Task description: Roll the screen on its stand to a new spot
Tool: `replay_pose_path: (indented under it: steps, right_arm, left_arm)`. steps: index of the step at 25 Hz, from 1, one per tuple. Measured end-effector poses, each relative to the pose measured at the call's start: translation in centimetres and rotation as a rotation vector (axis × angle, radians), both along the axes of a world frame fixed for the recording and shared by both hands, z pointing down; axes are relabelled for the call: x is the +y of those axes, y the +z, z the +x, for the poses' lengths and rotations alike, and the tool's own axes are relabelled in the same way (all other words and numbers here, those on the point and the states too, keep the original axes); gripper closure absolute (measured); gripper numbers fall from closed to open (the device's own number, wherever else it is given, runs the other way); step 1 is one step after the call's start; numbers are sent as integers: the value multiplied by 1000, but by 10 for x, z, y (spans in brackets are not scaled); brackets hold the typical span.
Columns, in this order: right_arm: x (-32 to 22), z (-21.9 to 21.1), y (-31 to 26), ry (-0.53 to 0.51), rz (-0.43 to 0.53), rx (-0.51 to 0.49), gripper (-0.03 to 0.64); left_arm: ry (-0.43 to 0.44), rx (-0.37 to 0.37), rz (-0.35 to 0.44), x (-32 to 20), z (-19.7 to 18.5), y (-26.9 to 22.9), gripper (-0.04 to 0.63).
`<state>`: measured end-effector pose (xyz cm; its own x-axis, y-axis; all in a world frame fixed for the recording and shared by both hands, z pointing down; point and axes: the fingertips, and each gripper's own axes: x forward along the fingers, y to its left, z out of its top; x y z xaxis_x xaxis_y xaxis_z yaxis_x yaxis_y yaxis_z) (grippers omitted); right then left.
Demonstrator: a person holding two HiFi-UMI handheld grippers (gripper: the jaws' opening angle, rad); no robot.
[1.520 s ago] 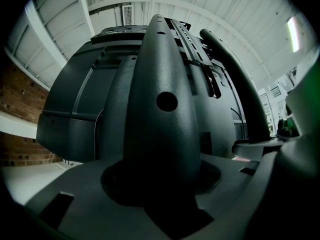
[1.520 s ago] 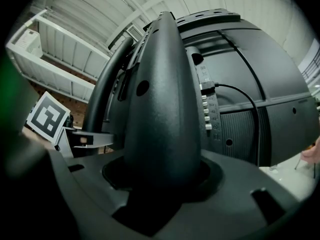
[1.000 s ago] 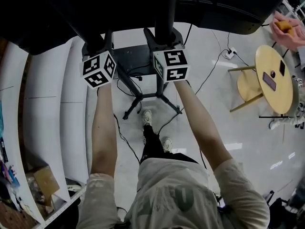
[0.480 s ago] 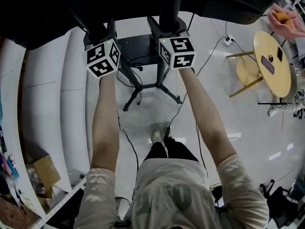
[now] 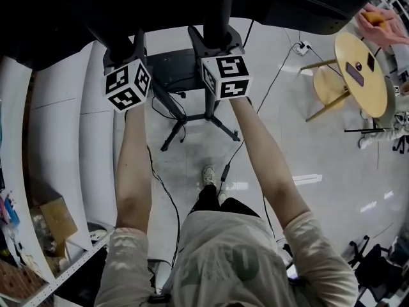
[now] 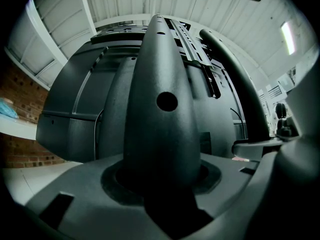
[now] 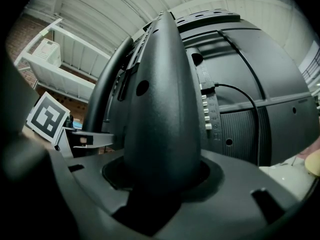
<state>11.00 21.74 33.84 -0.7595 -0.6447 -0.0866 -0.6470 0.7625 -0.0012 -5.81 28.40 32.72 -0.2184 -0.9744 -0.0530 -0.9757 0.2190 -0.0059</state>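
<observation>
Snag hazard: with the big black flat screen [image 5: 300,11] on its splay-legged black stand [image 5: 209,107] just ahead, left gripper [image 5: 128,40] and right gripper [image 5: 214,37] at its back (the fingers' hold we cannot tell), the slack black floor cable [image 5: 225,171] may foul a leg.

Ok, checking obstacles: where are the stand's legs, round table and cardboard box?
stand's legs [image 5: 208,115]: head view, where the legs meet.
round table [image 5: 370,94]: head view, bare top.
cardboard box [image 5: 59,221]: head view, top face.

Likely a workshop or lab: a glossy pale floor [image 5: 332,190] with trailing black cables [image 5: 160,184], white shelving [image 5: 64,126] holding a brown cardboard box [image 5: 57,217] at 8 o'clock, and a round yellow wooden tabletop [image 5: 361,75] at 2 o'clock.
</observation>
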Motion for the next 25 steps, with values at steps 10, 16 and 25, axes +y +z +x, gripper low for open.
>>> replay_pose_path:
  steps: [10,16,25]
  right_arm:
    - [86,15,2,-9,-3,6,407]
    - [129,25,-2,4,0,-1,407]
    - [183,27,11,2,-2,10,407]
  left_arm:
    - [6,2,3,83,16,1,385]
    - [14,-1,4,125,25,-4,387]
    - [5,10,-1,181,26,11,386]
